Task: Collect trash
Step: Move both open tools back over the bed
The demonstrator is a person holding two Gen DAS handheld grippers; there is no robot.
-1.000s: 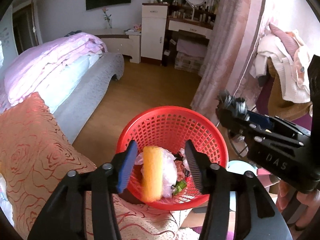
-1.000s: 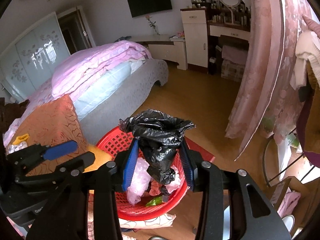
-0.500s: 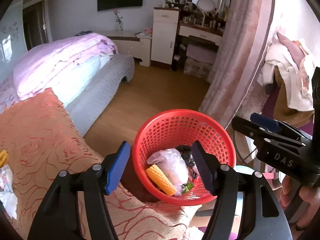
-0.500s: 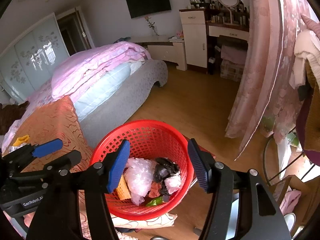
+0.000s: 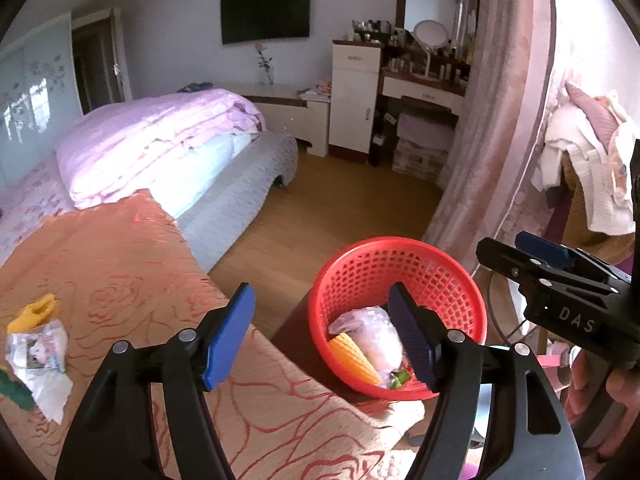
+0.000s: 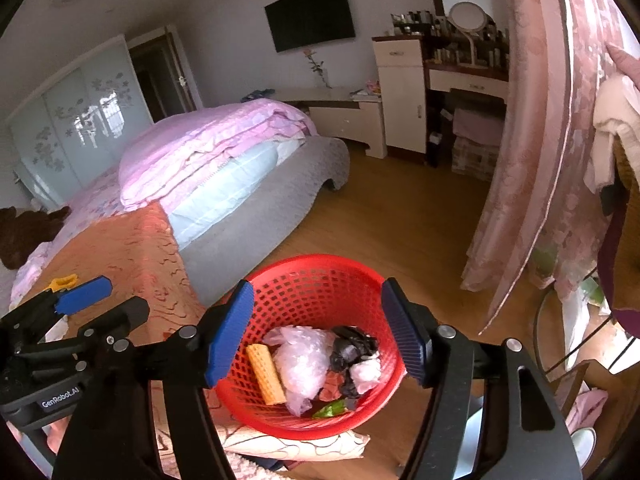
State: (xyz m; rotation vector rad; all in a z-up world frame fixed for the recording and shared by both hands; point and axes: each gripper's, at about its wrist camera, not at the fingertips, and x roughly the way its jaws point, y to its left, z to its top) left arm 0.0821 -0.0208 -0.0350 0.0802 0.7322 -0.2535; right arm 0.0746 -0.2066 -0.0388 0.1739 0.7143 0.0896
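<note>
Left tool (image 5: 320,336) is seen spread wide and empty; remaining trash, a crumpled wrapper (image 5: 38,360), lies on the orange bedspread (image 5: 120,260), best approached low and pinched mid-body. Right tool (image 6: 316,328), likewise agape, hangs over the red basket (image 6: 312,280), where yellow sponge (image 6: 266,374), clear plastic (image 6: 300,364) and black bag (image 6: 352,350) are held.

Both wrist views look down, sharing the red basket (image 5: 400,276).

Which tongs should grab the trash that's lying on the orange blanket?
Probably the left tongs. They're open and empty, and the crumpled wrapper and yellow scrap lie on their side. The right tongs, also open, hover over the red basket.
</note>
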